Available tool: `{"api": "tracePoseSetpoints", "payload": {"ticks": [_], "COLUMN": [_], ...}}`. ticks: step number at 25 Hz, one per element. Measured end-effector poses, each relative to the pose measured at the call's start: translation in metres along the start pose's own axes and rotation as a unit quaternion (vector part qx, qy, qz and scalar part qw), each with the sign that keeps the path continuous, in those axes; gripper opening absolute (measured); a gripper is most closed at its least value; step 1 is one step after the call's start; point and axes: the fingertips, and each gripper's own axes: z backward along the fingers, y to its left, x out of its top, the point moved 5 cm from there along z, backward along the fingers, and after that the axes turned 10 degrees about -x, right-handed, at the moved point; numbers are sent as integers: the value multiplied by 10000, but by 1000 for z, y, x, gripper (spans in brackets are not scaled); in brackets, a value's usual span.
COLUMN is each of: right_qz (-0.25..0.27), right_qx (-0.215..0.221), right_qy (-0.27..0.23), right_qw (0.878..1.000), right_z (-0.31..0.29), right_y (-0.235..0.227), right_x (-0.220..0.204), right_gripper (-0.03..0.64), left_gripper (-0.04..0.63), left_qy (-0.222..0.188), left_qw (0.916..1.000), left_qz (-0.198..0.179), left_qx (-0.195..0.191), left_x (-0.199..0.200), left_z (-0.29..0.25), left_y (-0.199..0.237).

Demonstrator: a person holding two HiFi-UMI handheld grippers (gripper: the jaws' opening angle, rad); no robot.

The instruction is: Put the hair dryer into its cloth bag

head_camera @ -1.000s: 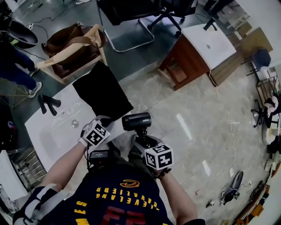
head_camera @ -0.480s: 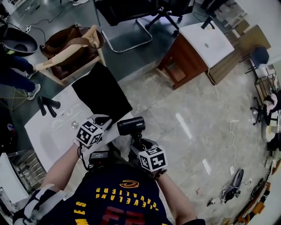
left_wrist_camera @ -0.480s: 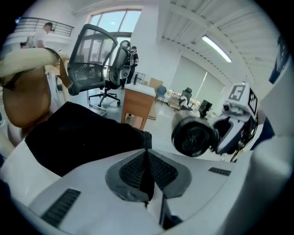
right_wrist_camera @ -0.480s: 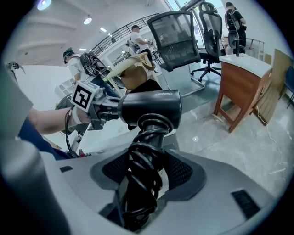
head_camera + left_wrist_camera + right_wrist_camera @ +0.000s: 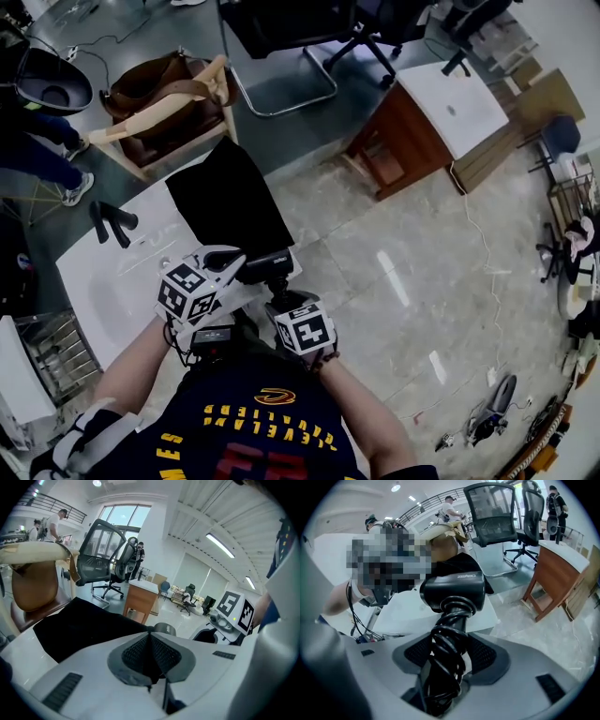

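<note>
I'm working in what looks like a large open lab or test hall, furnished like an office. The left gripper view shows a high white ceiling (image 5: pixel 197 513) with long strip lights (image 5: pixel 219 544), a tall window (image 5: pixel 123 516) at upper centre, and a railed mezzanine (image 5: pixel 56 503) at upper left with people (image 5: pixel 57 521) standing below it. In the head view I see a polished stone floor (image 5: pixel 375 225) with loose cables (image 5: pixel 484 246) trailing at the right. There are black office chairs (image 5: pixel 281 23) along the top edge, a wooden cabinet with a white top (image 5: pixel 422 112) at upper right, and a plain white counter (image 5: pixel 112 281) at lower left.
</note>
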Motion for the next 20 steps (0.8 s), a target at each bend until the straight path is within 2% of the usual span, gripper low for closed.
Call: {"api": "tracePoseSetpoints", "payload": {"ticks": [4, 9, 11, 15, 20], "right_qz": [544, 915, 842, 244, 430], "right_qx": [-155, -124, -133, 30, 181], "right_qy": [76, 173, 173, 74, 100], "right_qw": [9984, 9956, 9962, 9997, 9989], "right_z": [-7, -18, -16, -14, -24], "right_y": [9, 14, 6, -10, -4], "right_x": [9, 16, 23, 43, 62], "right_gripper": [238, 238, 238, 238, 238], "left_gripper": [17, 17, 17, 17, 17], "left_qy": [-36, 1, 18, -17, -205], "left_qw": [10000, 9999, 9999, 9999, 9997], "left_qz": [-55, -115, -139, -172, -133], "left_qx": [-9, -7, -6, 6, 62], "left_x": [3, 2, 1, 0, 4], "left_z": [1, 2, 4, 10, 14], "left_y": [-2, -6, -7, -13, -17]}}
